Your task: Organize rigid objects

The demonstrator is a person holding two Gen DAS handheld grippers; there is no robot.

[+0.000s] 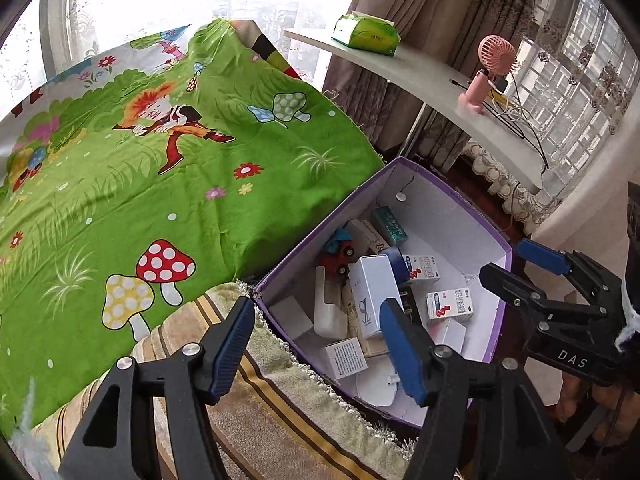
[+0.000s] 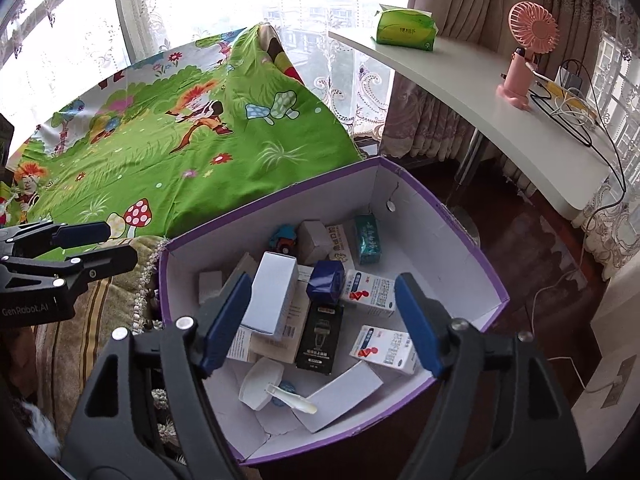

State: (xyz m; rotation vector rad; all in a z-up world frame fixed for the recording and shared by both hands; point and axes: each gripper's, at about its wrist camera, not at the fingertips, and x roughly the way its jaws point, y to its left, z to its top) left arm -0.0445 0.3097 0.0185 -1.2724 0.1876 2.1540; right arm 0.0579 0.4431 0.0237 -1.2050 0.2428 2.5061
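A purple cardboard box with white inside walls stands beside the bed and holds several small cartons: a tall white carton, a black carton, red-and-white medicine cartons, a teal pack, a toy car. My left gripper is open and empty over the box's near left corner; it also shows at the left edge of the right wrist view. My right gripper is open and empty above the box; it also shows in the left wrist view.
A green cartoon bedsheet covers the bed on the left. A striped fringed blanket lies under the box's near side. A white desk behind carries a green tissue pack, a pink fan and cables.
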